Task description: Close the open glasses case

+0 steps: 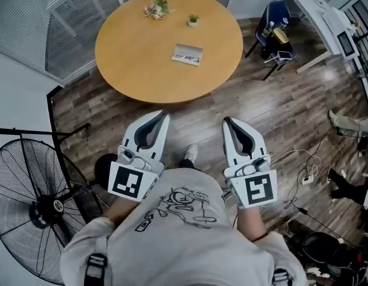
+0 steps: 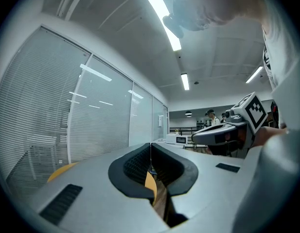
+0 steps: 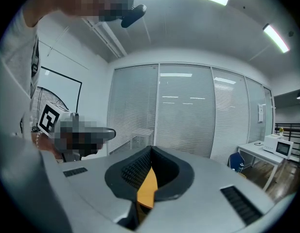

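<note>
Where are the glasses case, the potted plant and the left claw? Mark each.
glasses case [image 1: 187,54], head view, its middle
potted plant [image 1: 193,21], head view, its middle
left claw [image 1: 163,116], head view, between its closed fingertips

The room is bright all over, with soft, cool light. In the head view the round table [image 1: 142,70] is lit evenly. A thin dark shadow lies on the floor [image 1: 273,118] along the table's near edge. A white shiny spot sits on the floor far to the right. Straight lines bend near the sides of the picture.

Both gripper views are round with black corners, and the walls curve a lot. The ceiling lights [image 2: 164,21] are so bright they look pure white. The left gripper [image 2: 150,145] and the right gripper [image 3: 150,150] look soft and fuzzy up close.
</note>
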`<state>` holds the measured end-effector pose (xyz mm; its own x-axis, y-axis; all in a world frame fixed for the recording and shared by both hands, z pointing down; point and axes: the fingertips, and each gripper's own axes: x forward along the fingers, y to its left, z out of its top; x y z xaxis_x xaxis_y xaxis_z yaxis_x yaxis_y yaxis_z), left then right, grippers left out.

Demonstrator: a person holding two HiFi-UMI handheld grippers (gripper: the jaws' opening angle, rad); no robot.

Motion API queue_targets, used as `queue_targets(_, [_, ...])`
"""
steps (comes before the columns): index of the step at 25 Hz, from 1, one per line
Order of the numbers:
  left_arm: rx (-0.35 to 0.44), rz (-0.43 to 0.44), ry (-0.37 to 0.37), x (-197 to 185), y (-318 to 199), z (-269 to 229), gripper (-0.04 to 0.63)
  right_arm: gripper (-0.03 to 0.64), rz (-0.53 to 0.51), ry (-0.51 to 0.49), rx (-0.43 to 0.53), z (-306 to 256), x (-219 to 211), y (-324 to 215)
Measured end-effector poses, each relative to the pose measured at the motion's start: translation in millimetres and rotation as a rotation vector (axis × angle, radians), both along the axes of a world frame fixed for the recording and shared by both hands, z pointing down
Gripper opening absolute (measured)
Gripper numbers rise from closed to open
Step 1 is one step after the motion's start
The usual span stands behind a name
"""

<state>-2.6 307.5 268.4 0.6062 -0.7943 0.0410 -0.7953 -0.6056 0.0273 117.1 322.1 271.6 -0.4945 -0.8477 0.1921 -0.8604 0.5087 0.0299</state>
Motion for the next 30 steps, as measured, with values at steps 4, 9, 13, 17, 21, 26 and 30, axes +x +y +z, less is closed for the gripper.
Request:
queue_targets(4, [0.006, -0.004, 0.000, 14, -13, 1, 0.025, 0.008, -0.002, -0.001, 0.002, 3, 15, -13])
queue_targets(9, [-0.002, -0.010, -0.008, 32, -26, 3, 0.025, 0.008, 0.004, -0.040, 0.031, -2, 31, -30])
queue_targets(13, [0.002, -0.019, -0.012, 45, -37, 2, 0.025, 0.008, -0.013, -0.048, 0.031, -3, 43, -43])
queue_targets(17, [0.002, -0.027, -0.019, 58, -49, 3, 0.025, 0.009, -0.028, -0.025, 0.017, 2, 57, -54])
queue_targets(21, [0.004, -0.032, -0.013, 70, -57, 4, 0.025, 0.008, -0.030, 0.000, 0.004, 9, 72, -63])
queue_targets(26, [-0.002, -0.040, -0.010, 75, -68, 9, 0.025, 0.008, -0.051, 0.000, 0.001, 14, 76, -75])
queue_targets(30, [-0.013, -0.043, -0.021, 76, -71, 12, 0.025, 0.008, -0.056, -0.021, 0.018, 11, 75, -78])
